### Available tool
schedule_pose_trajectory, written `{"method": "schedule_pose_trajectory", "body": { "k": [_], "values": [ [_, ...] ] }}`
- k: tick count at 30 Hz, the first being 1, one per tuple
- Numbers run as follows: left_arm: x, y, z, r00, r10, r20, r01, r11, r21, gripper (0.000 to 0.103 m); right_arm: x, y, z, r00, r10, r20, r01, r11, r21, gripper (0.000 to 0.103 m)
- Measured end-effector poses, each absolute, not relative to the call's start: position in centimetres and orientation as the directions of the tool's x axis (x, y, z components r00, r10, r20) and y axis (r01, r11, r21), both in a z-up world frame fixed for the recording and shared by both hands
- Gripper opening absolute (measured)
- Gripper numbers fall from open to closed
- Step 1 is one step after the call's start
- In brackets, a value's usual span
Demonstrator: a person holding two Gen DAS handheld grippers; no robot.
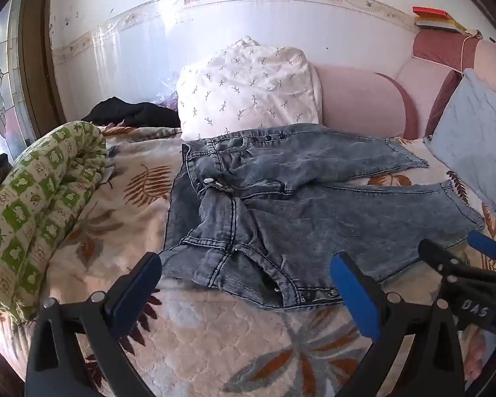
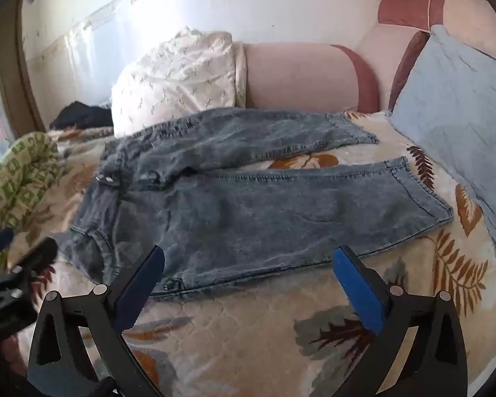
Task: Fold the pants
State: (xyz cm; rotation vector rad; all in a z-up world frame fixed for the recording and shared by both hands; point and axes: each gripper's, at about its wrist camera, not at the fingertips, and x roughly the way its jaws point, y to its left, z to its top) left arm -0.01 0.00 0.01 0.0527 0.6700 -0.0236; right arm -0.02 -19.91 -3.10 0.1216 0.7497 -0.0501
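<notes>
Left gripper [image 1: 244, 284]: jaws fully spread, empty, poised just before the crumpled waistband end of the jeans [image 1: 314, 211]. The jeans lie flat on the bed [image 1: 215, 330], long axis left to right — waist left, legs right. Right gripper [image 2: 248, 278]: equally wide, empty, nearer the thigh's near edge.

Faded blue denim pants [image 1: 314, 205] lie unfolded on the bed just beyond both open jaws, waistband left, legs spread rightward.
</notes>
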Motion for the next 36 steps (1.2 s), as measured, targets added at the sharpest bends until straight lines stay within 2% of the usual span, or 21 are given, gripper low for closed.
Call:
{"method": "schedule_pose_trajectory", "body": {
  "k": [3, 36],
  "values": [
    [0.1, 0.0, 0.0, 0.772, 0.000, -0.636, 0.035, 0.998, 0.043, 0.103, 0.4, -18.6, -3.8, 0.726, -0.050, -0.686, 0.098, 0.995, 0.032, 0.103],
    [0.9, 0.8, -1.9, 0.744, 0.024, -0.668, 0.048, 0.995, 0.089, 0.103, 2.0, -19.1, -5.8, 0.706, -0.042, -0.707, 0.116, 0.992, 0.057, 0.103]
  ]
}}
